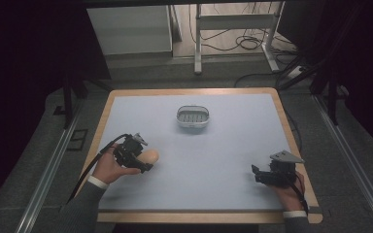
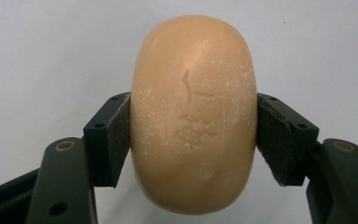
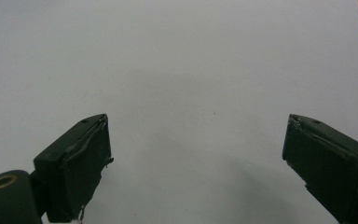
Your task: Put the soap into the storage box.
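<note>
Soap: the peach bar (image 2: 193,119) sits gripped between the left gripper's (image 1: 135,154) jaws, near the table's (image 1: 223,150) left edge.
Long axis: runs along the jaws, which pinch its short sides.
Dish: the soap dish (image 1: 193,116) is well ahead, to the right.
Right gripper (image 1: 272,174): jaws wide, empty, farther off.

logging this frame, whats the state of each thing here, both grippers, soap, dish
left gripper: shut on the soap, jaws pressing its two sides
soap: held by the left gripper, at the table's left side
right gripper: open, nothing between its jaws, above bare table
soap dish: empty, upright, alone at the table's far middle
</note>
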